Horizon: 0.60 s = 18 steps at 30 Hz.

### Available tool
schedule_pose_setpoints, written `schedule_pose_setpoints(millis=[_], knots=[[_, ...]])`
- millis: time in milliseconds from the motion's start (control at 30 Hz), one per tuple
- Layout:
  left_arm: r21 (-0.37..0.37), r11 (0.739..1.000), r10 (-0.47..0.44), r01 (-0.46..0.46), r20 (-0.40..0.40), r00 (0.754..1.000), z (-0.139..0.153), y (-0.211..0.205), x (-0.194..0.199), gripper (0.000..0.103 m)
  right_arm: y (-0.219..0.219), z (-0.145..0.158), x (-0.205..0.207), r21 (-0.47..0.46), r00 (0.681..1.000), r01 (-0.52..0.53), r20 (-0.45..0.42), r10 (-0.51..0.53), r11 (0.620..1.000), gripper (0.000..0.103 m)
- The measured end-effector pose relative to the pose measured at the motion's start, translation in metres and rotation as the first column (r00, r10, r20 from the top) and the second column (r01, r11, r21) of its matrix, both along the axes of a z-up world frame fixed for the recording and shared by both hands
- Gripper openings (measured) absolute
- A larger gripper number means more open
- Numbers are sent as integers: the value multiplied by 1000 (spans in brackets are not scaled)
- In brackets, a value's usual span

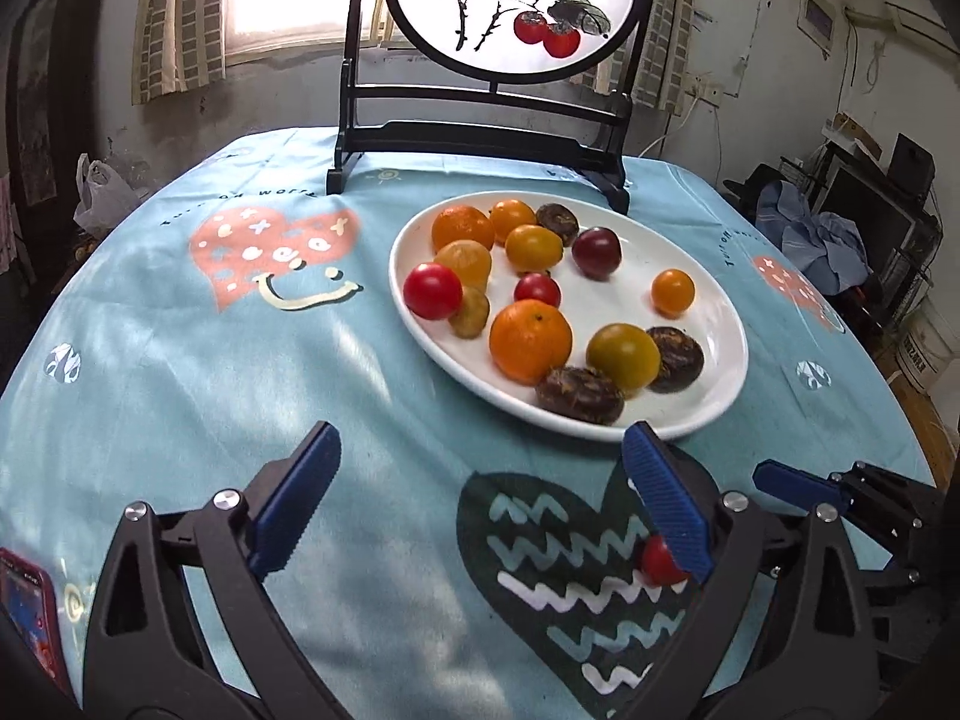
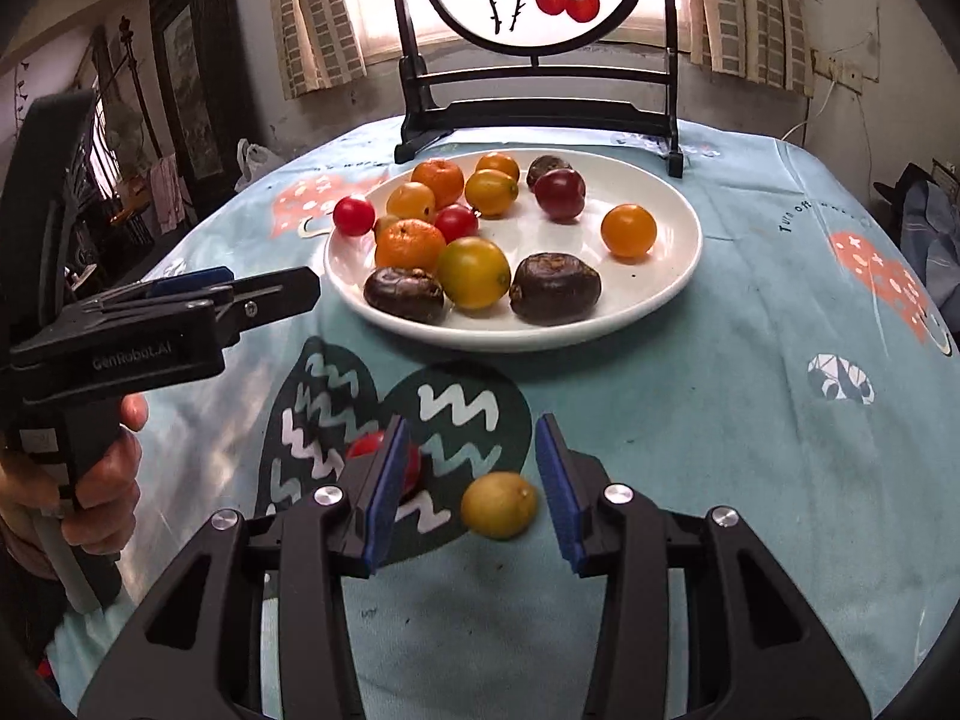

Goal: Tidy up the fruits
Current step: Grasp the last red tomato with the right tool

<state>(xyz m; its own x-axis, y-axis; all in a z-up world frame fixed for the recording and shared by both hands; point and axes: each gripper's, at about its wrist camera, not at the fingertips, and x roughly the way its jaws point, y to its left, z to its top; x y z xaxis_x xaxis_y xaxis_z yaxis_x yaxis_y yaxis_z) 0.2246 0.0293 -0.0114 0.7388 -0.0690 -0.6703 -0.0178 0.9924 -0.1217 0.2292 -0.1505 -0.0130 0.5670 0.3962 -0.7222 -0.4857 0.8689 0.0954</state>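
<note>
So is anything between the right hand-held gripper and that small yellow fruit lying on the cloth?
Nothing visible. The small yellow fruit lies on the tablecloth between the open fingers of the right hand-held gripper. A red tomato sits just outside the left finger, partly hidden behind it, not in the path.

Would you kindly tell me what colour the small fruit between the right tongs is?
Yellow; the small fruit shows best in the right wrist view.

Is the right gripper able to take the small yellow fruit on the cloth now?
Probably yes. The right gripper is open and the small yellow fruit lies on the tablecloth between its fingers, with nothing over it. The red tomato sits just outside the left finger.
</note>
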Motion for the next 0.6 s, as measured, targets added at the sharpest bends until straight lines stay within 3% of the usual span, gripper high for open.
schedule_pose_setpoints(millis=[100, 200, 367, 600], knots=[[56, 998, -12, 11, 13, 1000, 0, -6, -11, 98, 2, 0, -7, -58, 1000, 18, 27, -16, 998, 44], [102, 995, -11, 8, 31, 999, 2, -9, -17, 99, 0, -6, -5, -82, 1000, 28, -2, -28, 996, 44], [92, 996, -10, 11, -5, 1000, -3, -8, -13, 99, -2, -14, 0, -89, 998, 26, -48, -31, 996, 43], [87, 996, -3, 4, -19, 1000, -6, -5, -11, 99, 2, -17, -1, -102, 999, 7, -40, -11, 995, 43]])
